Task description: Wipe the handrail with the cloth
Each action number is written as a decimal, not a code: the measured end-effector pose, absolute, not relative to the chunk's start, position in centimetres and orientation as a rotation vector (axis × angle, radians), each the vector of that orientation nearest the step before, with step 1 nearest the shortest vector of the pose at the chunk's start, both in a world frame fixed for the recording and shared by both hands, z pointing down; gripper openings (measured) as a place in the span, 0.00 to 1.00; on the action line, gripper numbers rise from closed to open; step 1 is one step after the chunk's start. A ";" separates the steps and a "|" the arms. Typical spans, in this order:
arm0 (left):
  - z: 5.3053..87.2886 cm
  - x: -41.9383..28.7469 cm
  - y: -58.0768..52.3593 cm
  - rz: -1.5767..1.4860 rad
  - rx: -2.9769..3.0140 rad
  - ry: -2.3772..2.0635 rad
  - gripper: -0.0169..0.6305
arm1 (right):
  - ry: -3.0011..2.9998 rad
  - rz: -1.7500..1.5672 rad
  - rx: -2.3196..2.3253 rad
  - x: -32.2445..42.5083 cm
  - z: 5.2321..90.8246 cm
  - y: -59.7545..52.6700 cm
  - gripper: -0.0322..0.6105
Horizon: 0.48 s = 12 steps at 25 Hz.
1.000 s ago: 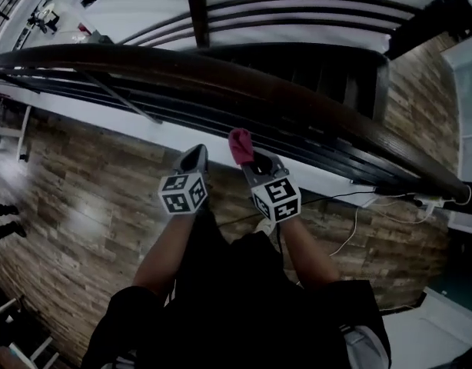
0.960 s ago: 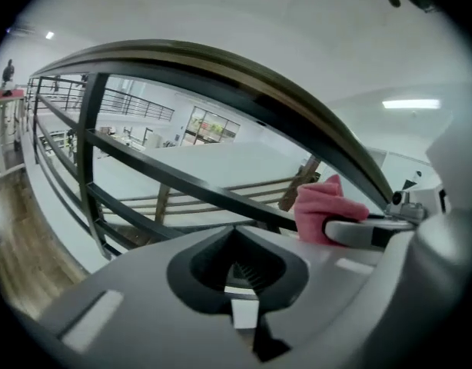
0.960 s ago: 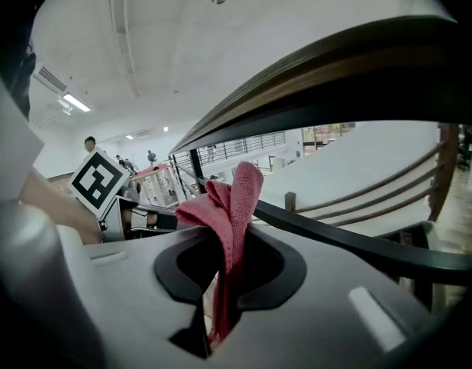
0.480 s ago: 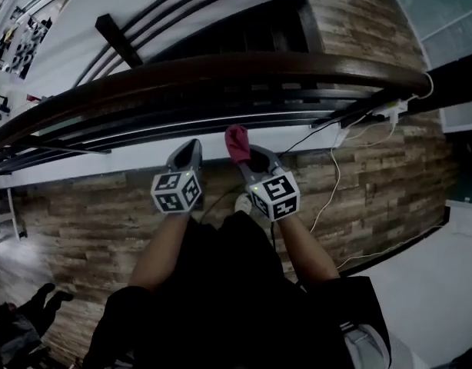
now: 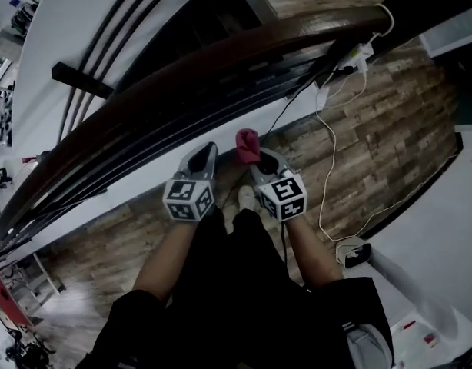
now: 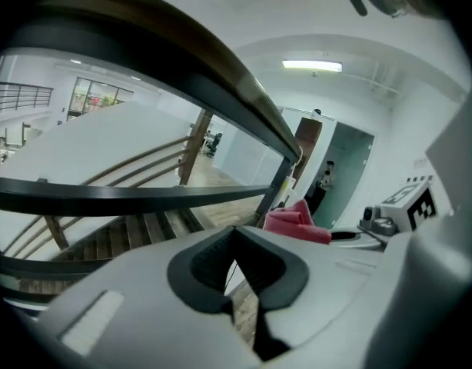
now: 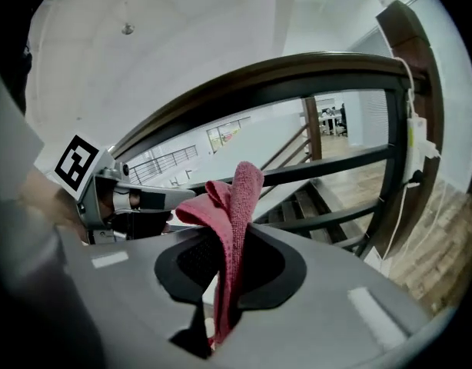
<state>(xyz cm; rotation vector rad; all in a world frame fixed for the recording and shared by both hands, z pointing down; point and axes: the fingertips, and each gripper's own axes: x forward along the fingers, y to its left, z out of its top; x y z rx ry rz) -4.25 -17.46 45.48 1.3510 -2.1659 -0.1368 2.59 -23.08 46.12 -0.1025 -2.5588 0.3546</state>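
Observation:
A dark wooden handrail [image 5: 221, 60] runs diagonally across the head view, above black metal rails. My right gripper [image 5: 255, 156] is shut on a folded pink cloth [image 5: 247, 144] that sticks up from its jaws, a little short of the rail. In the right gripper view the cloth [image 7: 232, 206] hangs between the closed jaws with the handrail [image 7: 297, 71] arching above. My left gripper [image 5: 202, 158] sits beside the right one, jaws closed and empty. The left gripper view shows the handrail [image 6: 182, 68] overhead and the cloth [image 6: 297, 223] to its right.
A white power strip [image 5: 357, 54] with a white cable [image 5: 326, 167] trailing over the wood-plank floor [image 5: 374, 129] lies at the right. Stairs [image 6: 121, 241] descend beyond the railing. A dark post [image 7: 409, 91] ends the rail at the right.
The view has swung: the handrail now runs steeply up to the right instead of nearly level. Both grippers keep their places side by side, the right still holding the cloth.

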 end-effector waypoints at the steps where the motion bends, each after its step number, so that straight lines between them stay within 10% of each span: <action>1: 45.9 -4.5 -18.0 -0.132 1.368 -2.149 0.03 | -2.557 0.371 -0.064 2.8 46.8 -23.7 0.13; 12: 57.3 -5.8 -23.7 -0.084 1.460 -2.065 0.03 | -2.533 0.380 0.157 0.1 60.2 -33.3 0.13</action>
